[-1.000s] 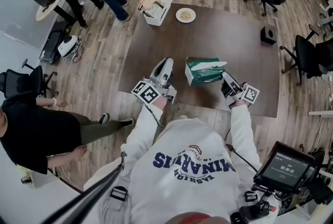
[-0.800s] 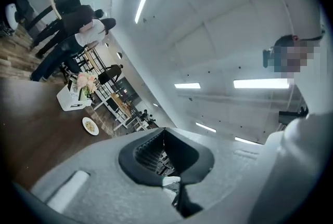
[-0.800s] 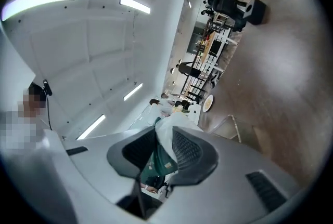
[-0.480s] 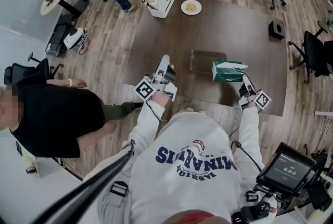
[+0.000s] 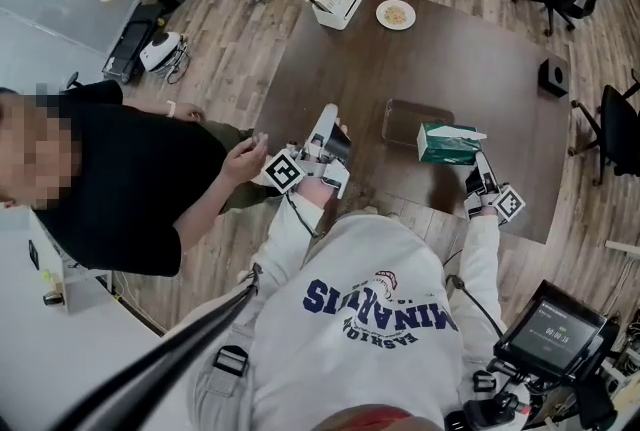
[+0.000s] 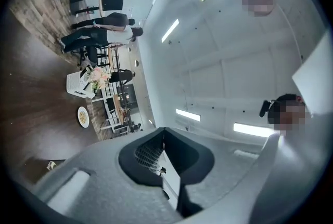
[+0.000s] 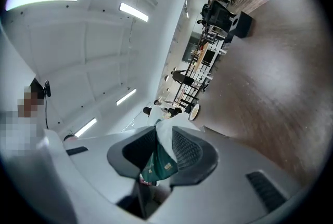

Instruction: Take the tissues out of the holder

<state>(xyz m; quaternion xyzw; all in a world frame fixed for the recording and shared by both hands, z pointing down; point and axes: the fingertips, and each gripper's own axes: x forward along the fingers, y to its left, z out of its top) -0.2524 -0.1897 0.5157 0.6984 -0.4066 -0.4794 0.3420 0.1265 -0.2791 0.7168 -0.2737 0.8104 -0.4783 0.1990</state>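
The green tissue pack (image 5: 447, 143) is pinched by the right gripper (image 7: 158, 153) beside the clear holder (image 5: 400, 115); the left gripper (image 6: 164, 151) is pressed together, empty.

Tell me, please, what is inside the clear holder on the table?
The clear holder looks empty; the table shows through it. The green tissue pack, held by the right gripper, covers its near right corner, so that part cannot be seen.
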